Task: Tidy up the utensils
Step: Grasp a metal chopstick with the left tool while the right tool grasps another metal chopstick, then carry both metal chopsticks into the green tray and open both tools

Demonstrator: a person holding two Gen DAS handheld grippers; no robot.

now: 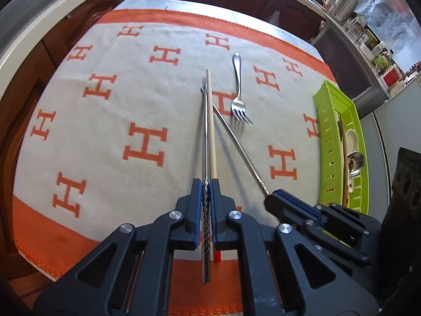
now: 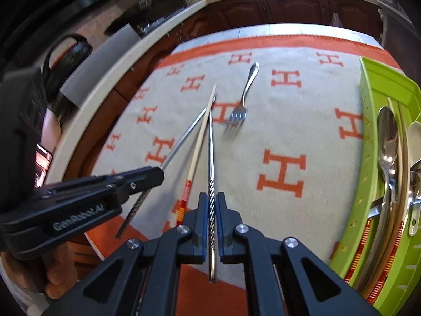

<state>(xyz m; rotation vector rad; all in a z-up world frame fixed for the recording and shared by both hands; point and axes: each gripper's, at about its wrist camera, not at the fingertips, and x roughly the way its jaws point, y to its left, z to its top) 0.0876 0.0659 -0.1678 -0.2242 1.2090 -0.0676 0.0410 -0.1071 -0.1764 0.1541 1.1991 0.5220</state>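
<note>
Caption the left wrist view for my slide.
Left tongs grip a metal chopstick above the patterned cloth.

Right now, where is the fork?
In both views the fork lies on the patterned cloth, just right of the chopstick tips, left of the green tray.

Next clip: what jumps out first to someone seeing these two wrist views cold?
Each gripper is shut on its own metal chopstick with a twisted handle: the left gripper on the left chopstick and the right gripper on the right chopstick, their tips crossing mid-cloth beside a wooden chopstick. A fork lies just beyond on the orange H-patterned cloth, and a green tray with spoons sits at the right.
</note>
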